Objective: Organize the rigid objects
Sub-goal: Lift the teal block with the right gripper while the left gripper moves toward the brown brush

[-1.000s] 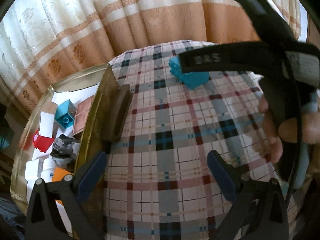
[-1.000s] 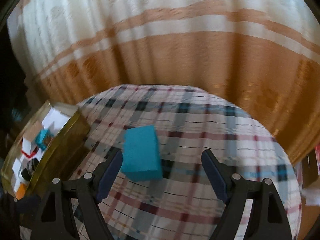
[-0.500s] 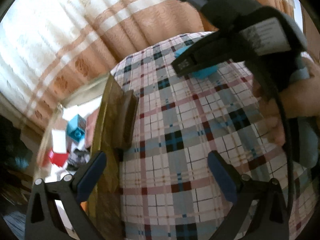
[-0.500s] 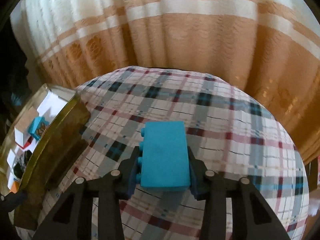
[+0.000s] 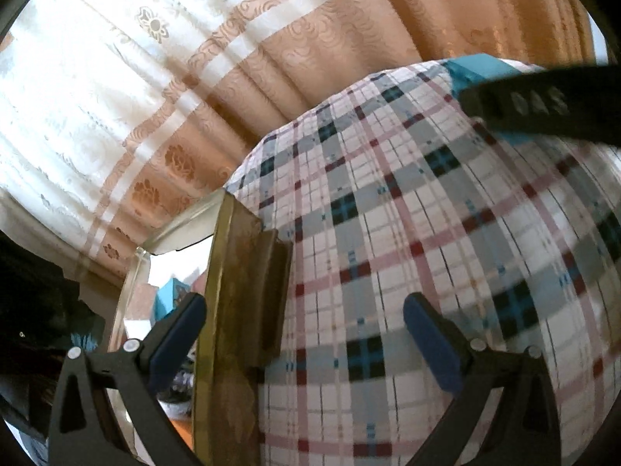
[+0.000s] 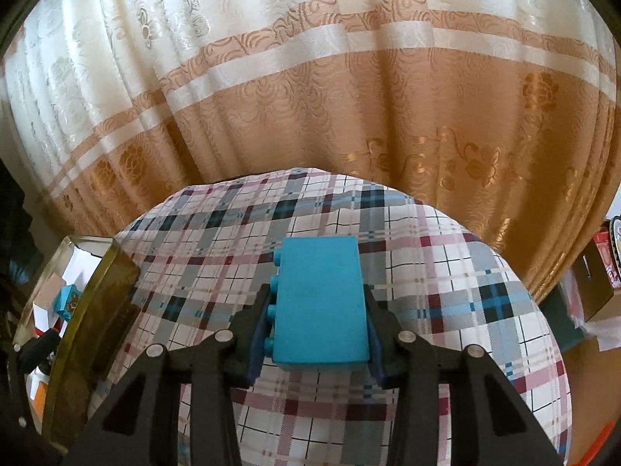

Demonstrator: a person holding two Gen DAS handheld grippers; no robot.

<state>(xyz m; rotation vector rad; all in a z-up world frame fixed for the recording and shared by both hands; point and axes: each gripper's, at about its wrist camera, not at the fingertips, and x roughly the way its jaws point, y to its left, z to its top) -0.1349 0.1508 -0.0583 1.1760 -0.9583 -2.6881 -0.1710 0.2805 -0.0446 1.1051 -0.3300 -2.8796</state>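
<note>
Right wrist view, foreground: the right gripper (image 6: 319, 312) is clamped on a turquoise building block (image 6: 320, 303), its two blue-padded fingers (image 6: 258, 336) pressing the block's left and right faces. The studded side of the block faces left, toward the left pad. Block and gripper sit above the plaid tablecloth (image 6: 446, 310); whether the block's underside touches the cloth cannot be told. At left, on the cloth's edge, stands a clear box with a gold rim (image 6: 83, 306), holding a small turquoise cube (image 6: 68, 299) among white and orange pieces too small to name. Beyond the table hangs a cream and tan curtain (image 6: 310, 97) with woven flower patterns. At far right, past the table edge, cardboard boxes (image 6: 597, 283) are partly visible.

Left wrist view, foreground: the left gripper (image 5: 302, 341) has its jaws spread wide, with nothing between the blue pads. Its left finger (image 5: 174, 339) stands over the box interior and its right finger (image 5: 431, 341) over the tablecloth (image 5: 388, 233), so the gold-rimmed wall (image 5: 229, 310) and its side handle lie between them. Inside the box, a turquoise cube (image 5: 170, 295) shows behind the left finger. Farther off, at upper right, a black part of the right-hand tool marked "DAS" (image 5: 543, 105) crosses the view, with the turquoise block (image 5: 471, 68) partly seen behind it. The curtain (image 5: 194, 77) fills the background.
</note>
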